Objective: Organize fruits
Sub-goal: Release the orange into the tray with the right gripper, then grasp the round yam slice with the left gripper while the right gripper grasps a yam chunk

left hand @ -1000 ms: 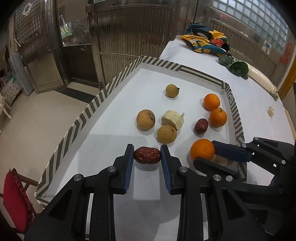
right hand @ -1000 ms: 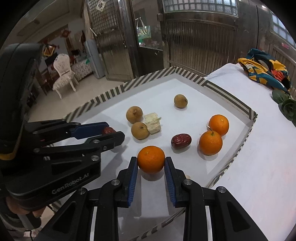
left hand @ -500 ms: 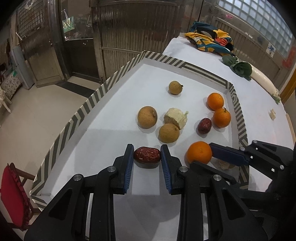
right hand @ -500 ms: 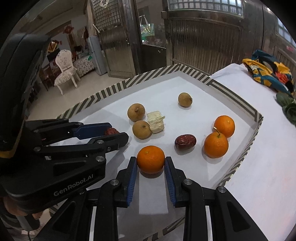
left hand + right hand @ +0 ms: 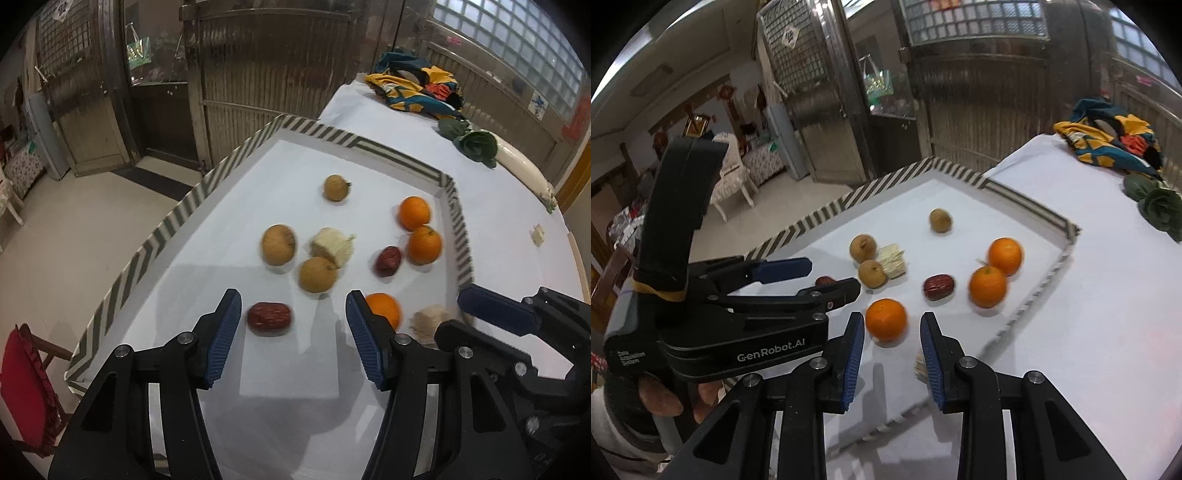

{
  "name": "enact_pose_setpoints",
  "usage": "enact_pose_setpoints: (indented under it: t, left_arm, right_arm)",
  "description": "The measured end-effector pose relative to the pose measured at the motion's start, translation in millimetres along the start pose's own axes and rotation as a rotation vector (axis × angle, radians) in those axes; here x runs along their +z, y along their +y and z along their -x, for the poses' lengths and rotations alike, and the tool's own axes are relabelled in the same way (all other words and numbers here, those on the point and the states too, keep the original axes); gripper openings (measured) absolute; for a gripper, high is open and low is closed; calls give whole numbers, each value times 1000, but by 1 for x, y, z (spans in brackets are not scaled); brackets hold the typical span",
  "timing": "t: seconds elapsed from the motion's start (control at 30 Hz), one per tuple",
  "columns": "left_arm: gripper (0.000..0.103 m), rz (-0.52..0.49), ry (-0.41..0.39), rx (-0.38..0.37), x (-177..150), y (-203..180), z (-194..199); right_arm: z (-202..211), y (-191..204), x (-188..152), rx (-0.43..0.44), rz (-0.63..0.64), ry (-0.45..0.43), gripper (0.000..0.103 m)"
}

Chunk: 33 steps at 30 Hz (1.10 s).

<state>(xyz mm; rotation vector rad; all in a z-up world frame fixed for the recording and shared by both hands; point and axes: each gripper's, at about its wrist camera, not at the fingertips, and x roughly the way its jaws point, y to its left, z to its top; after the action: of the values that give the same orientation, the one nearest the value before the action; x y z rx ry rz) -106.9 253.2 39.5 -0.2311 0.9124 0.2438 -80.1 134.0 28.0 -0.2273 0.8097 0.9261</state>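
Observation:
A white tray with a striped rim (image 5: 177,218) holds the fruit. My left gripper (image 5: 292,306) has its jaws opening. A red date (image 5: 269,318) lies on the tray between them, close to the left finger and free of both pads. My right gripper (image 5: 891,323) stands slightly open, just behind an orange (image 5: 886,319) that rests on the tray with a gap to the right pad. Two more oranges (image 5: 414,213) (image 5: 424,245) and a second date (image 5: 388,260) lie at the right. Three brown round fruits (image 5: 279,244) (image 5: 317,274) (image 5: 336,187) sit mid-tray.
A beige chunk (image 5: 330,246) lies among the brown fruits and another (image 5: 428,321) near the right gripper. Beyond the tray lie a colourful cloth (image 5: 417,88), a leafy vegetable (image 5: 476,146) and a white radish (image 5: 521,166). A red chair (image 5: 22,384) stands at the left.
The left jaws have spread and let go of the red date, which now lies on the tray. The right gripper has drawn back and up from the orange.

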Motion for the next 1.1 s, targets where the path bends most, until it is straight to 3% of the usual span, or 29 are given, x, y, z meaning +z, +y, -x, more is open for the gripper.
enact_pose_setpoints:
  t: [0.43, 0.83, 1.1]
  left_arm:
    - [59, -117, -24, -122, 6, -93, 11]
    - [59, -271, 22, -260, 12, -208, 1]
    - [59, -331, 92, -347, 29, -298, -41]
  right_arm:
    - [62, -67, -33, -126, -137, -66, 31]
    - [109, -200, -94, -351, -309, -8, 31]
    - [146, -297, -117, -453, -454, -7, 31]
